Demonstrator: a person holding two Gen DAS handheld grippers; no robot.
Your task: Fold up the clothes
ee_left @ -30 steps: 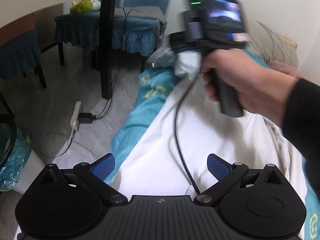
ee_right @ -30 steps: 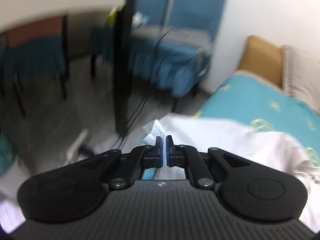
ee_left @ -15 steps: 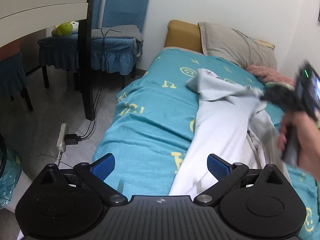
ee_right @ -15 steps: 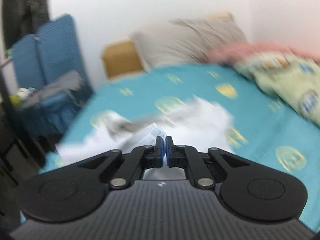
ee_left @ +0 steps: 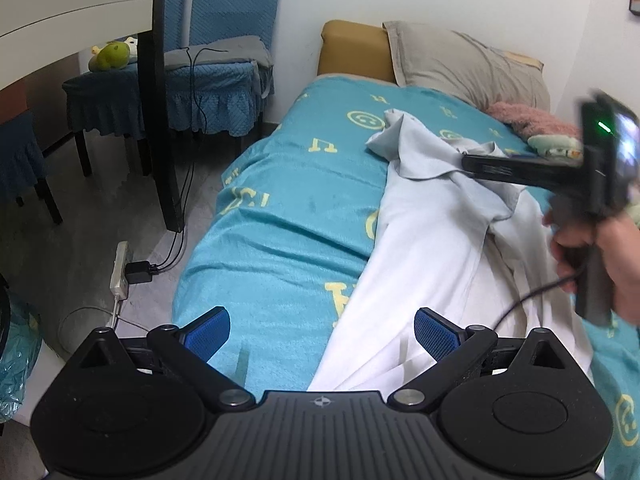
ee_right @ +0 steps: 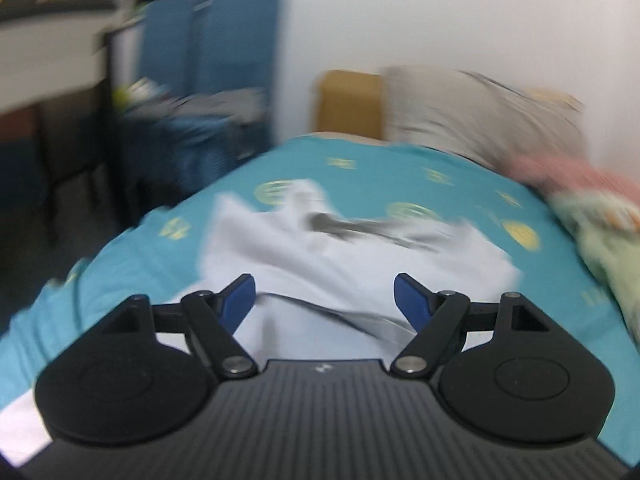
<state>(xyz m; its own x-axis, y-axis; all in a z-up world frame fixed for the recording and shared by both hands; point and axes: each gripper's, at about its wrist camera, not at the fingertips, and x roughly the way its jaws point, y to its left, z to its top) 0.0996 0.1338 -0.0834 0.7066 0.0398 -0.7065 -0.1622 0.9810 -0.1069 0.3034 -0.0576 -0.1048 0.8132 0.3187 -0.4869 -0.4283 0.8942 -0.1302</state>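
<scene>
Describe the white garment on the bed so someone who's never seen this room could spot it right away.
Start at the bed with the teal blanket printed with yellow symbols. Along its right half lies the white garment, a long plain cloth stretching from the near edge toward the beige pillow, its far end rumpled and folded over. Unlike the fuzzy pink item beside the pillow, it is smooth, pale and unpatterned.

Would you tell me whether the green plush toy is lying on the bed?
No, the green plush toy sits on the blue-covered chair beside the bed, not on the bedspread.
</scene>
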